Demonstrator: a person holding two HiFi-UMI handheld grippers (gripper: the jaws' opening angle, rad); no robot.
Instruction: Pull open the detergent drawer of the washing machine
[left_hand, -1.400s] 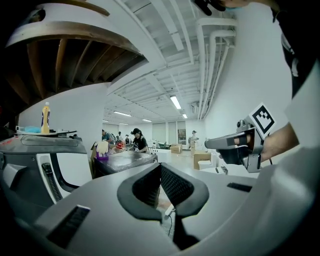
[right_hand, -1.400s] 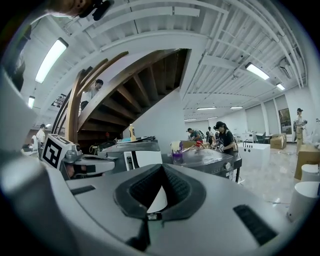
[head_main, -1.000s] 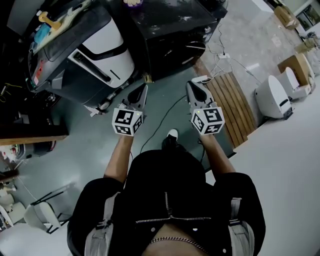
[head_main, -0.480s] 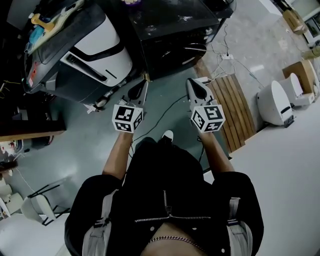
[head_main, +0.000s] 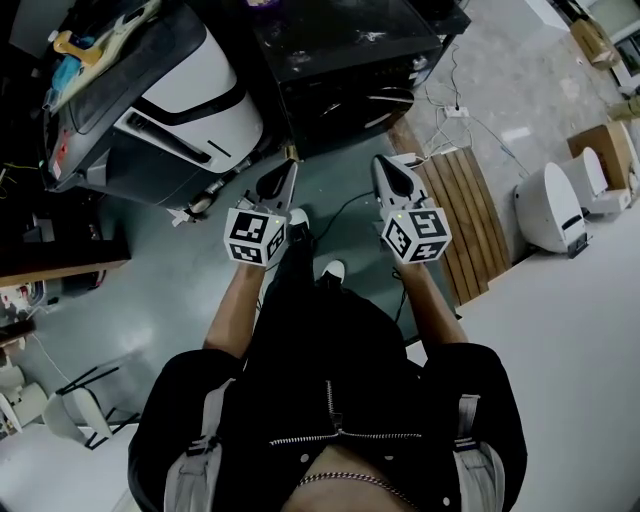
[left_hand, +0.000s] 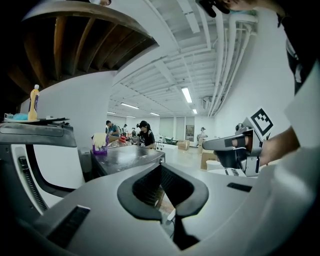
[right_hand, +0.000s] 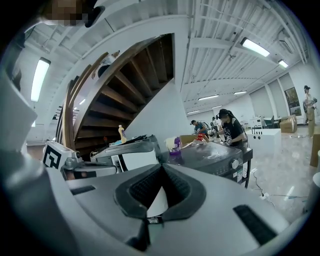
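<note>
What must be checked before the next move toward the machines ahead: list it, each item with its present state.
1. Left gripper empty: ok, jaws together on nothing.
2. Right gripper empty: ok, jaws together on nothing.
3. Jaws open for a pull: not ok, both shut.
4. Gripper at a machine: not ok, both are short of the black machine and the white machine.
5. Detergent drawer found: cannot tell, none made out in any view.

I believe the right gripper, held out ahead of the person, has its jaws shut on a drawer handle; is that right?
Not quite. The right gripper is held out ahead of the person with its jaws shut, but on nothing: the right gripper view shows them empty, with the white-fronted machine apart beyond them.
</note>
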